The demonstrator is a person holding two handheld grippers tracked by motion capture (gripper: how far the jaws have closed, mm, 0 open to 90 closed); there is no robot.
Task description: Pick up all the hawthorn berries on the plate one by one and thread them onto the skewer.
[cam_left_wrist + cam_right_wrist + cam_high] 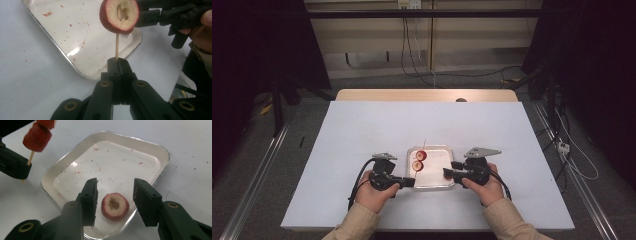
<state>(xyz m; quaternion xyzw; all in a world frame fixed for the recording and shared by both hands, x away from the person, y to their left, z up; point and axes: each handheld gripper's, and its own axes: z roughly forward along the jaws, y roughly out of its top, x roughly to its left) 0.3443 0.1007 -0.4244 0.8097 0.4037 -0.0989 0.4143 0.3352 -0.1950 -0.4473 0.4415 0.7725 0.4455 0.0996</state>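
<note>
My left gripper (119,62) is shut on the lower end of a thin wooden skewer (116,46). A round red-skinned fruit slice (119,15) with a pale core is threaded on the stick above the jaws. In the high view the skewer carries two red pieces (419,161) over the left part of a shallow metal tray (432,147). My right gripper (116,182) is open and low over the tray's near corner. A loose fruit slice (115,206) lies flat between its jaws, with a gap on each side.
The tray (160,147) is speckled with small red crumbs and sits on a white table cover (362,130). The left gripper (12,165) and its skewered pieces (37,136) hang close to the tray's left rim. Cables lie on the floor beyond the table.
</note>
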